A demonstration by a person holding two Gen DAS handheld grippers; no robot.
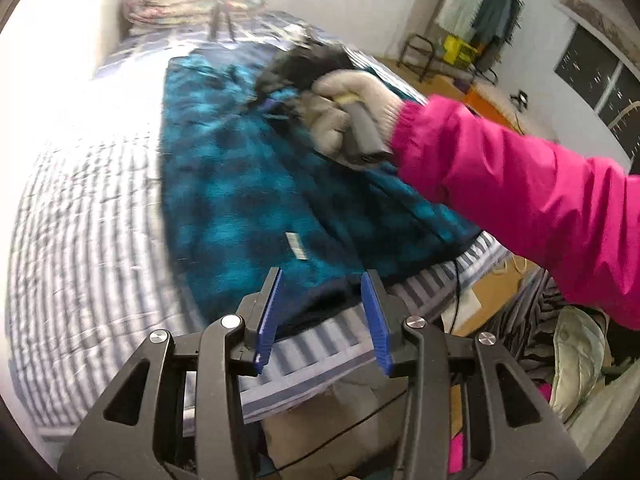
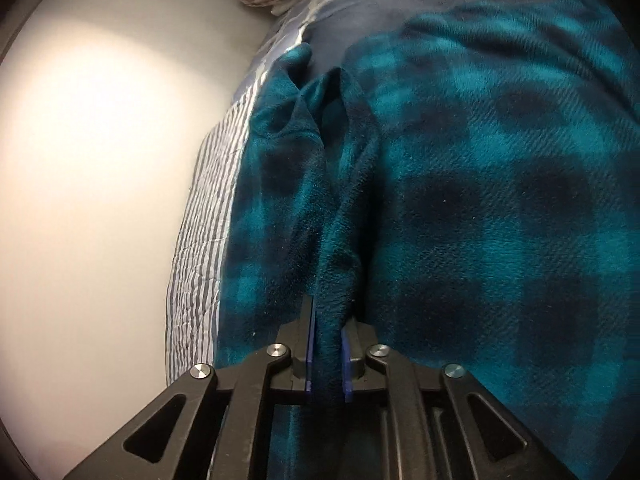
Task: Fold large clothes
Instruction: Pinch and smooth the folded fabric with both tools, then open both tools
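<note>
Left gripper [image 1: 322, 280] partly open, nothing between its blue pads, hovering over the near hem of the teal plaid fleece garment [image 1: 240, 184] spread on the striped bed [image 1: 80, 216]. Right gripper [image 2: 329, 344] nearly closed, pinching a fleece fold; gloved hand [image 1: 344, 108] grips its handle.

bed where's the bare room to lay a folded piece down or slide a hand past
Free: the striped bedsheet left of the teal checked garment, running up to the white wall, plus a narrow strip of sheet at the near edge by the left tongs. Crowded: the garment's right side under the pink sleeve, and the pile of bedding at the far end.
</note>
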